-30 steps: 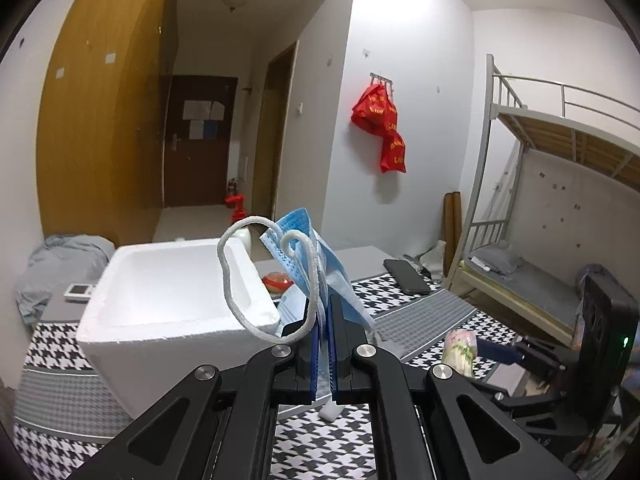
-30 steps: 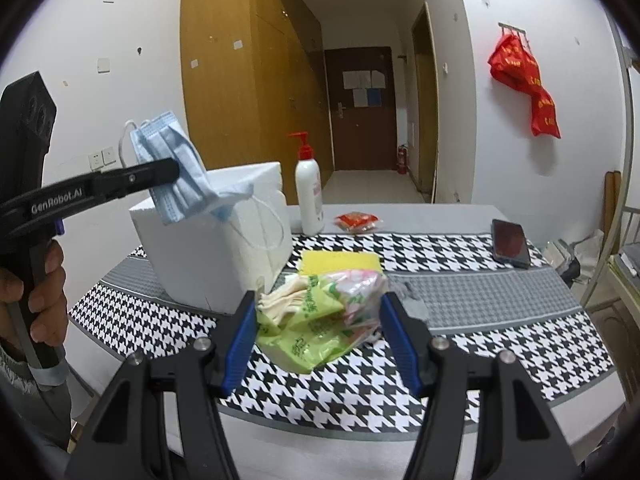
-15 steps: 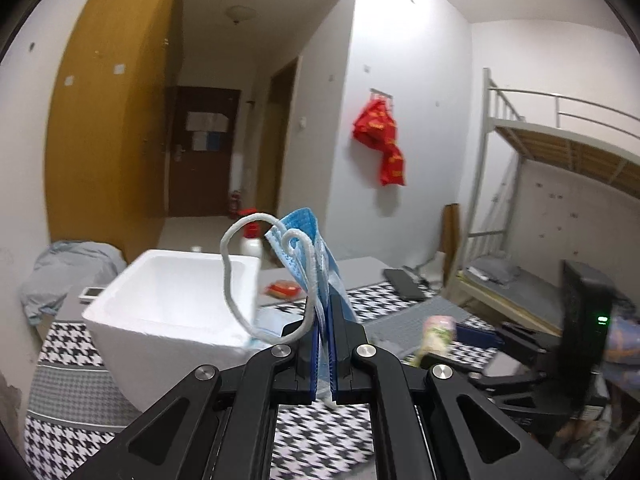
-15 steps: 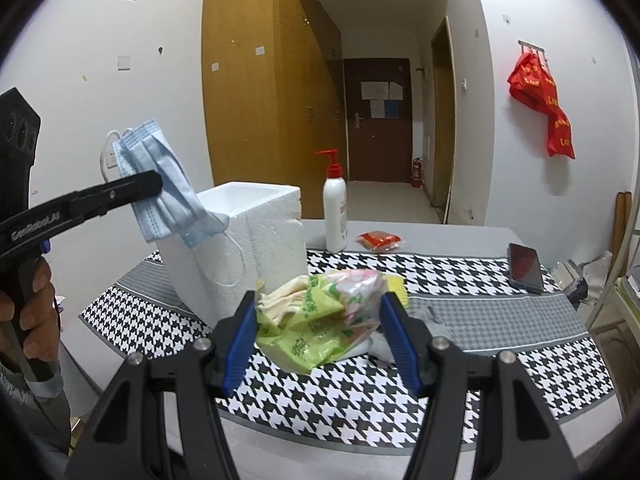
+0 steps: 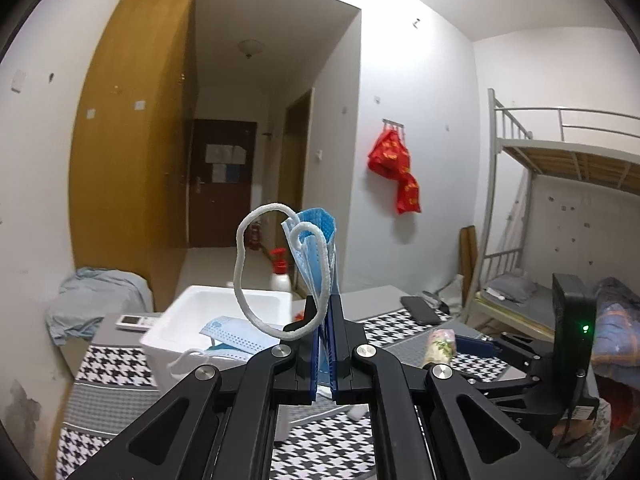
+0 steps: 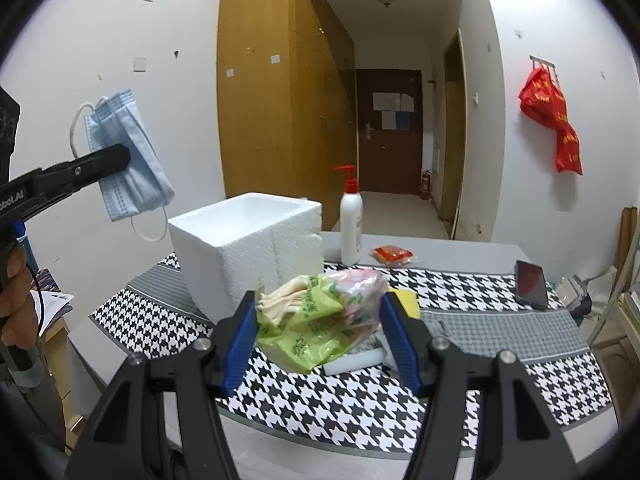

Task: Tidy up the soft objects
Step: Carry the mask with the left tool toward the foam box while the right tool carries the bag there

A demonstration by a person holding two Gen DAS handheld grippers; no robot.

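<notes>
My left gripper [image 5: 325,312] is shut on a folded blue face mask [image 5: 316,240], whose white ear loop curls up to the left. In the right wrist view, the same left gripper [image 6: 120,156] holds the mask [image 6: 128,160] high in the air, left of a white foam box [image 6: 248,248]. The box's rim [image 5: 168,332] shows in the left wrist view, with another blue mask [image 5: 232,332] lying inside. My right gripper [image 6: 320,300] is shut on a green plastic bag of cream gloves [image 6: 316,320], held above the checked tablecloth.
A yellow sponge [image 6: 408,300] and a white sponge [image 6: 352,360] lie under the bag. Behind the box stand a pump bottle [image 6: 351,224], a red packet [image 6: 392,255] and a phone [image 6: 530,284]. A bunk bed [image 5: 560,184] stands on the right.
The left gripper has risen and drawn back from the foam box with the mask, so the box now sits lower and farther off. The right gripper lifted the bag slightly.
</notes>
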